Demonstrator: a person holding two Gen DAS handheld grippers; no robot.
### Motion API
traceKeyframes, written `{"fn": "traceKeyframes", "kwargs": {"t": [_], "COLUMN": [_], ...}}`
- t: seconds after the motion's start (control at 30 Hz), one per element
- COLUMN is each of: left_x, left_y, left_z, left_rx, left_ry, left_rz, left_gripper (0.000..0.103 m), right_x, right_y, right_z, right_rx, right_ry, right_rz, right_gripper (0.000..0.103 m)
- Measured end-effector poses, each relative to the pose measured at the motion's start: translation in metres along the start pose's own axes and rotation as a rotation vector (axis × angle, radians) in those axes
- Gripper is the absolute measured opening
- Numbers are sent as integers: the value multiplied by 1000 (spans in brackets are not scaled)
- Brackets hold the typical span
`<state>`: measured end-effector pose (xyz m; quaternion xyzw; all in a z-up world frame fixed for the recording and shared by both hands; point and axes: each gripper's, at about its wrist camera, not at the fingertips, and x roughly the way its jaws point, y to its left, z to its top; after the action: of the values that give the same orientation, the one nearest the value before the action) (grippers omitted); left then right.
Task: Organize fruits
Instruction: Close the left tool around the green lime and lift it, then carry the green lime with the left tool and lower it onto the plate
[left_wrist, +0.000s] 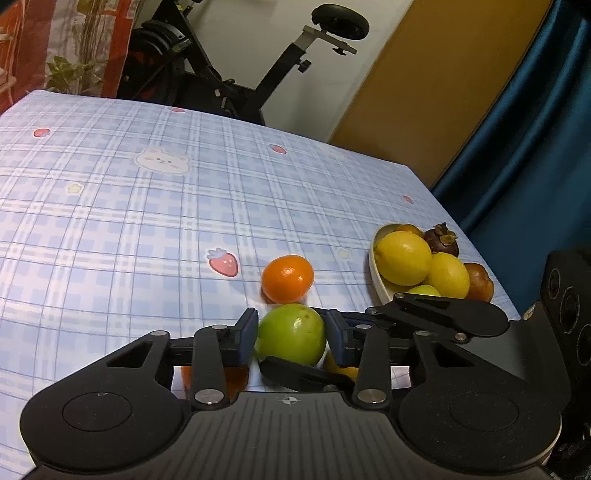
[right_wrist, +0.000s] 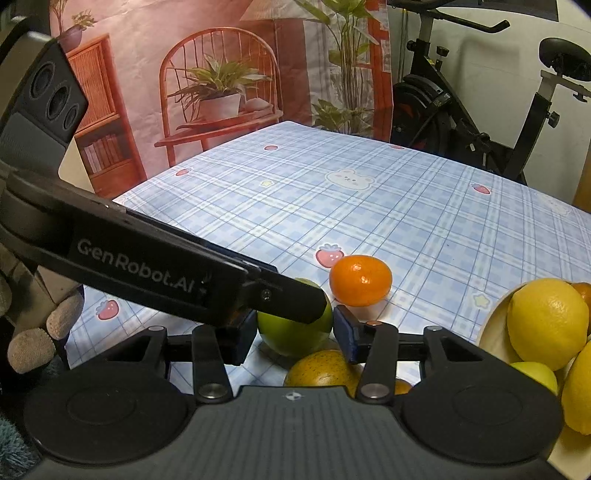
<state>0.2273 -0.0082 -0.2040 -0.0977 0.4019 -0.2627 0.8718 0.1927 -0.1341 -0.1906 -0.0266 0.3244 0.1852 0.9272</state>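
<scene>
We see the far and left expanse of the blue plaid tablecloth (left_wrist: 110, 206) unobstructed. Near us, the round green fruit (left_wrist: 291, 338), the small orange mandarin (left_wrist: 287, 278) just beyond it and the cream bowl (left_wrist: 376, 273) piled with yellow lemons (left_wrist: 402, 258) at right crowd the passage.

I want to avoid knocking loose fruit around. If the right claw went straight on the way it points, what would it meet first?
Probably the green fruit, which sits just ahead between the right claw's fingers with the left claw already on it. The orange mandarin lies just beyond; depth is uncertain.
</scene>
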Motion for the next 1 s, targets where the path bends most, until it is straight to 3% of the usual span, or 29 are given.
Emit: {"fn": "traceKeyframes", "kwargs": {"t": [0.57, 1.0], "left_x": [-12, -8], "left_y": [-16, -66], "left_z": [3, 19], "left_rx": [64, 226], "left_ry": [-54, -43], "left_rz": [-17, -44], "left_gripper": [42, 42], "right_x": [-20, -59], "right_y": [0, -16], "right_z": [-1, -9], "right_rx": [31, 123], "right_ry": [-69, -159], "right_rz": [-33, -107], "right_gripper": [48, 48]}}
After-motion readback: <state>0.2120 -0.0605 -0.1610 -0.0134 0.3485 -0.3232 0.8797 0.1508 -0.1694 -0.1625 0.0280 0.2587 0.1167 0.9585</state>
